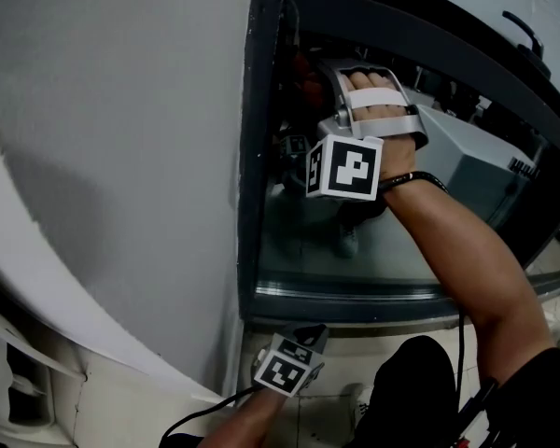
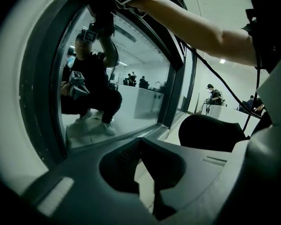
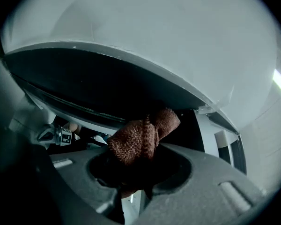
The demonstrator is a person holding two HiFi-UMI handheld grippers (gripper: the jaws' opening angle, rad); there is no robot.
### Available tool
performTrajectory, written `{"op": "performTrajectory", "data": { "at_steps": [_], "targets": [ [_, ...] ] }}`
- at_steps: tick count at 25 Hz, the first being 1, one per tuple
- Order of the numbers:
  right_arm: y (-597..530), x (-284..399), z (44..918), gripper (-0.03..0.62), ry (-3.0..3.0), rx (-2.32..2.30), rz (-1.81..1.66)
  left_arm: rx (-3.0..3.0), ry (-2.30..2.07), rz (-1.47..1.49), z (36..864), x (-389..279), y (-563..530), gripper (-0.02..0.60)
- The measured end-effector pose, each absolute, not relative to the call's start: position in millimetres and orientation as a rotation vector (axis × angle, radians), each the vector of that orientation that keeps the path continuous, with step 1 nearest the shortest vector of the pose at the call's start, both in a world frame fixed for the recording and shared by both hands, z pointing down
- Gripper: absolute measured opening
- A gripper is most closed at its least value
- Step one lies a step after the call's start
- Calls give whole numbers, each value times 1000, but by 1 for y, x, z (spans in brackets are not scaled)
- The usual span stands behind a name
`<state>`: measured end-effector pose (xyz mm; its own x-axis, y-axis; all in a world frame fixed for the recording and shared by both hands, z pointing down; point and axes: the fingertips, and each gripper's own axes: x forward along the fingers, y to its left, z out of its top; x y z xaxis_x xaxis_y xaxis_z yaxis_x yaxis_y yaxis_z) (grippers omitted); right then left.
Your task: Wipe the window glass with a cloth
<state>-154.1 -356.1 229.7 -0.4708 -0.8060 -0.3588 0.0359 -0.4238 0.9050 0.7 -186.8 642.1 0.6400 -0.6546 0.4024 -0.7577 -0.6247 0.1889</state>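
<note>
The right gripper (image 3: 138, 159) is clamped on the cloth (image 3: 136, 140) — a brown, knit-textured wad bunched between its jaws, one end poking out past the tips. In the head view this gripper is held high against the window, the hand (image 1: 377, 110) strapped into its grip and the marker cube (image 1: 347, 166) facing the camera; the cloth itself is hidden behind the hand there. The cloth sits before a dark band of the window under a pale curved surface, and whether it touches the glass (image 1: 373, 255) cannot be told. The forearm (image 1: 457, 241) runs down to the lower right. The left gripper (image 2: 140, 143) hangs low, below the window's bottom rail, near a white tiled floor (image 1: 355, 351); its jaws are drawn together at the tips with nothing between them. Its camera looks up along the dark frame (image 2: 40, 102) — the glass mirrors a crouching person with both grippers. A white wall (image 1: 121, 119) lies left of the frame.
</note>
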Motion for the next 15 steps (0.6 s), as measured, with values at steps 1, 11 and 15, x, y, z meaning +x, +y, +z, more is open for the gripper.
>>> {"op": "performTrajectory", "data": {
  "at_steps": [1,11,15],
  "targets": [
    [-356,-153,232,101,-1216,1135,-1941,2521,-1125,425,643,0,-186,17],
    [-356,-151,287,103,-1358,1017,-1813,2498,-1092,424,655,0,-173,17],
    [-355,-150,308,103,-1407,999,-1783,2492,-1106,418,656,-3,-173,17]
  ]
}}
